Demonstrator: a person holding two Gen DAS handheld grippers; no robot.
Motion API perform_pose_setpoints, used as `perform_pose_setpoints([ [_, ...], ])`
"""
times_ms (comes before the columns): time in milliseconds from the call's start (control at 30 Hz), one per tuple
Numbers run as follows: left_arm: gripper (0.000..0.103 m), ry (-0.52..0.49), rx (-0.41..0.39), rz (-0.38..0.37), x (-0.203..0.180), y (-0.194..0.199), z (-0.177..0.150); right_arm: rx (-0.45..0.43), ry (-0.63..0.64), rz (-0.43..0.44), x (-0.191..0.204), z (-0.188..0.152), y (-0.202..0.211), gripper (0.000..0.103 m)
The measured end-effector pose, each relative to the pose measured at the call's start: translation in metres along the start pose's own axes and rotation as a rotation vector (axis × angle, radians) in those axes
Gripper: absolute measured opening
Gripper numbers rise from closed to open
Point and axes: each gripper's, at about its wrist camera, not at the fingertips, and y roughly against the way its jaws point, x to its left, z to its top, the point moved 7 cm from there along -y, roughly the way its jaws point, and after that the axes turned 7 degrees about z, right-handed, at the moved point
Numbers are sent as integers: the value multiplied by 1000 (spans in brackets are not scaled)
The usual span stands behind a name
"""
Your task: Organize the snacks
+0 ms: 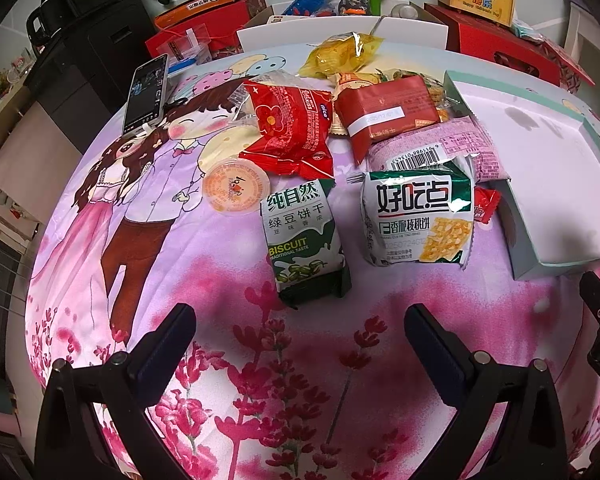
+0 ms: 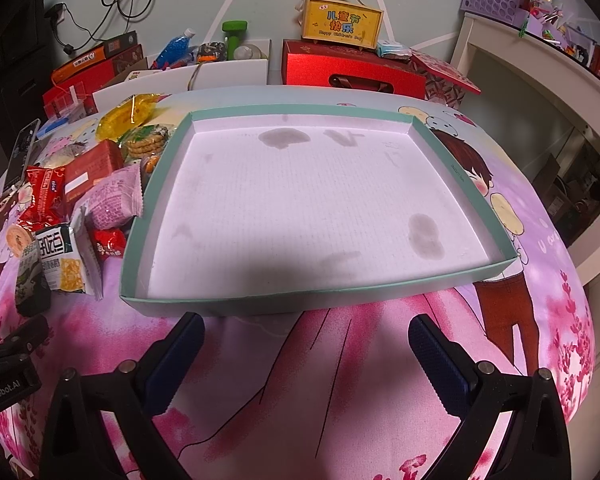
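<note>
Both my left gripper (image 1: 300,344) and right gripper (image 2: 306,354) hang spread and empty above a pink cartoon-print cloth (image 1: 204,360), the snack packets (image 1: 416,220) heaped just left of a shallow teal-rimmed tray (image 2: 132,264), gift boxes (image 2: 352,70) crowding the back wall.

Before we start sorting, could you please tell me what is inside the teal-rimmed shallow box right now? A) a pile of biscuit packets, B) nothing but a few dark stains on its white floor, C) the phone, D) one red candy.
B: in the right wrist view the teal-rimmed box shows only a stained white floor, while the snack packets, such as the walnut biscuit packet, lie on the cloth beside it.
</note>
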Motion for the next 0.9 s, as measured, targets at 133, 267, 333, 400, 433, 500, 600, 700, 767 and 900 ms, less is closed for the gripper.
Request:
perform_pose_setpoints([
  [133, 103, 0, 0, 0, 0, 0, 0, 0, 0, 0, 0, 0, 0, 103],
  [267, 103, -1, -1, -1, 0, 0, 0, 0, 0, 0, 0, 0, 0, 103],
  [333, 103, -1, -2, -1, 0, 0, 0, 0, 1, -1, 0, 0, 0, 103],
  [400, 103, -1, -2, -1, 0, 0, 0, 1, 0, -1, 0, 0, 0, 103],
  [433, 103, 0, -2, -2, 0, 0, 0, 1, 1, 0, 0, 0, 0, 103],
  [500, 103, 0, -2, -2, 0, 0, 0, 1, 2, -1, 0, 0, 0, 103],
  [600, 103, 0, -3, -4, 0, 0, 1, 1, 3, -3, -1, -2, 1, 103],
  [700, 103, 4, -5, -6, 3, 0, 2, 1, 5, -3, -2, -4, 1, 103],
  [767, 103, 6, -9, -8, 4, 1, 3, -1, 7, -4, -3, -3, 1, 103],
  [900, 103, 21, -27, -23, 5, 4, 5, -13, 5, 16, 1, 2, 6, 103],
])
